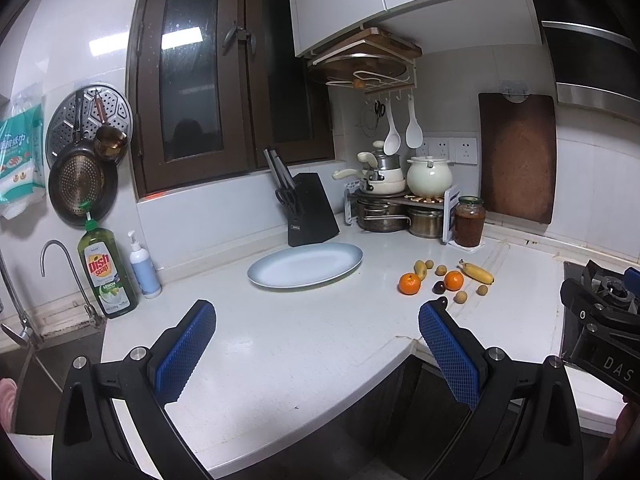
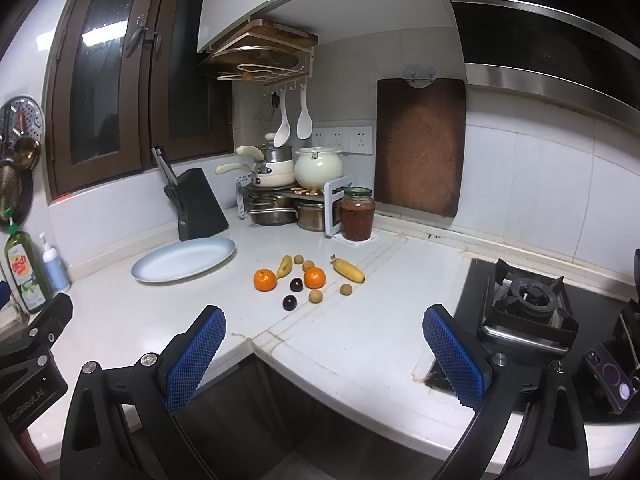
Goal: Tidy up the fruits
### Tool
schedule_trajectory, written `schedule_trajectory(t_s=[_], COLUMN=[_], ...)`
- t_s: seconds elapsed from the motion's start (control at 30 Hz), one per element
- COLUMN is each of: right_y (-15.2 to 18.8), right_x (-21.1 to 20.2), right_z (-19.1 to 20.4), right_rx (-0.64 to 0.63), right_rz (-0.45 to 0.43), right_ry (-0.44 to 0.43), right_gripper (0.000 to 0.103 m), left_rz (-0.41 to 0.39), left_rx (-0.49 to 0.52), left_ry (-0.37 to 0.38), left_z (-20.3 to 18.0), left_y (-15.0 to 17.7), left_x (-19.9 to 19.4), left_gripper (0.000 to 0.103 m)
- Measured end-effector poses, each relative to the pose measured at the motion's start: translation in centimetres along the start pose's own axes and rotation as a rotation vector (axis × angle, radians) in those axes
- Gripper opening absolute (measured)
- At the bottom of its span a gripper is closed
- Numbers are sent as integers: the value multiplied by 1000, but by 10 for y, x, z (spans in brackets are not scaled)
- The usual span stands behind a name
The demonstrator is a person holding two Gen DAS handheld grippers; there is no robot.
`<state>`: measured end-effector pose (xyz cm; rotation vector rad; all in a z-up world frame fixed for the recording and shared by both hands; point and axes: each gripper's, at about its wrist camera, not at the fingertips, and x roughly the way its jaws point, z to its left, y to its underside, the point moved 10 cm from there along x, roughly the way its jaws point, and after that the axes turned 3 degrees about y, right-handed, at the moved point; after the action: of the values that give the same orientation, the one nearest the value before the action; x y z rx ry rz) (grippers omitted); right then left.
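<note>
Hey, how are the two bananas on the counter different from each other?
The banana nearer the plate looks smaller and sits close between an orange and the small round fruits, while the banana nearer the stove looks longer and lies at the edge of the group. The first points towards the back wall; the second lies slanted across the counter. Both are yellow, unpeeled and loose on the counter, not on the plate.

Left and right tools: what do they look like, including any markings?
Both the left tool and right tool have black frames with silver bolts and blue cross-hatched pads. White lettering marks each body: the left's partly cropped, the right's showing "DAS".
</note>
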<state>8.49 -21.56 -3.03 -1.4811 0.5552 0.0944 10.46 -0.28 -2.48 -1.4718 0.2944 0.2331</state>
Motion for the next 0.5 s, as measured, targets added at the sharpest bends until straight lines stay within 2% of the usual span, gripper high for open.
schedule_trajectory(t_s=[0.5], right_y=[-1], right_x=[1], right_z=[-3], right_rx=[1], right_rz=[-9], right_ry=[-3], right_gripper=[100], left_rz=[-3], left_rx=[-1], left_ry=[2], left_z=[-4], left_y=[1], left_x=[-2], left_gripper=[103])
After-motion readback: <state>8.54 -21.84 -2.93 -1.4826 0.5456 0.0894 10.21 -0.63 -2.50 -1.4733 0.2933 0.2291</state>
